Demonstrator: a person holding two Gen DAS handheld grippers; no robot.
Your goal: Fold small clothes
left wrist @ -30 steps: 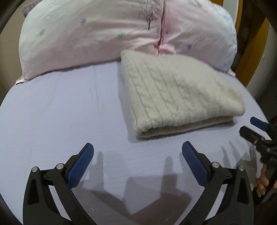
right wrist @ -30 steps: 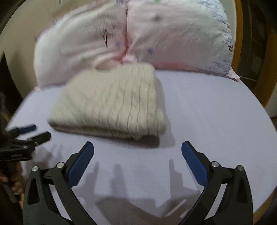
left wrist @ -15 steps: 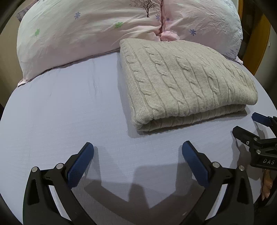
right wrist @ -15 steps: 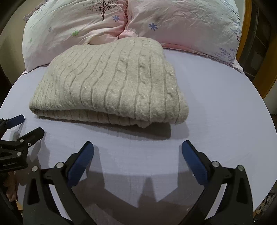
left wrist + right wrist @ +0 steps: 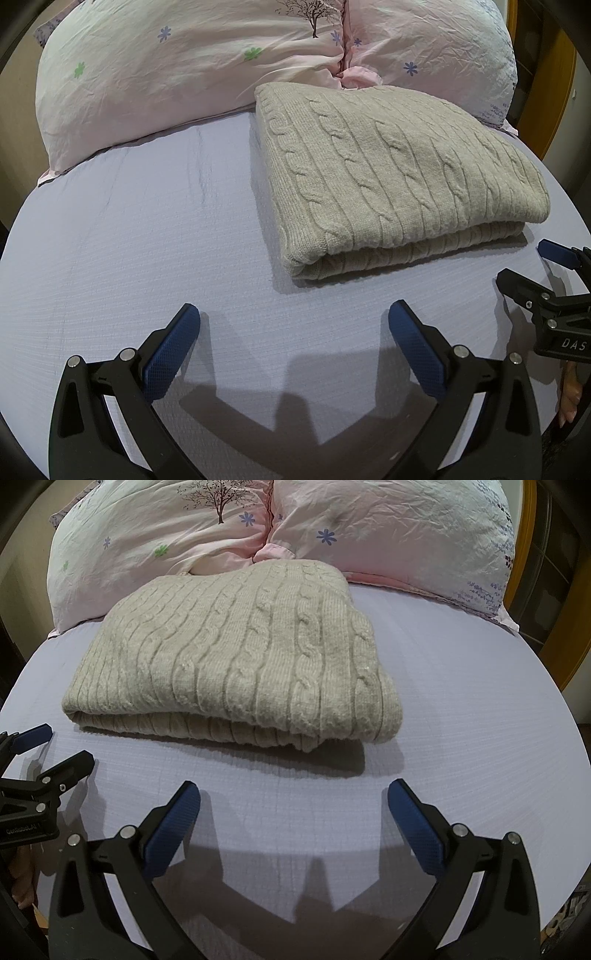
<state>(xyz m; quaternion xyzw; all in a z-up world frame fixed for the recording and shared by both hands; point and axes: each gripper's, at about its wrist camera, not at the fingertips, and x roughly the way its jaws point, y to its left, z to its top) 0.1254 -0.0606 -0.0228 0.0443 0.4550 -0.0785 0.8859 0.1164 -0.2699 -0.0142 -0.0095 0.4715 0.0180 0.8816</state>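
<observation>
A beige cable-knit sweater (image 5: 391, 173) lies folded into a thick rectangle on the lilac bed sheet (image 5: 129, 240), its far edge against the pillows. It also shows in the right wrist view (image 5: 236, 657). My left gripper (image 5: 293, 321) is open and empty, just short of the sweater's near left corner. My right gripper (image 5: 293, 801) is open and empty, just short of the sweater's near right corner. The right gripper shows at the right edge of the left wrist view (image 5: 532, 266). The left gripper shows at the left edge of the right wrist view (image 5: 55, 749).
Two pink floral pillows (image 5: 207, 55) lie side by side along the head of the bed, also in the right wrist view (image 5: 388, 531). A wooden bed frame (image 5: 554, 92) stands at the right. The sheet (image 5: 461, 709) spreads bare to the right of the sweater.
Both grippers moved closer to the folded sweater over the last second, then steadied. Both stayed open and empty. The sweater has not moved.
</observation>
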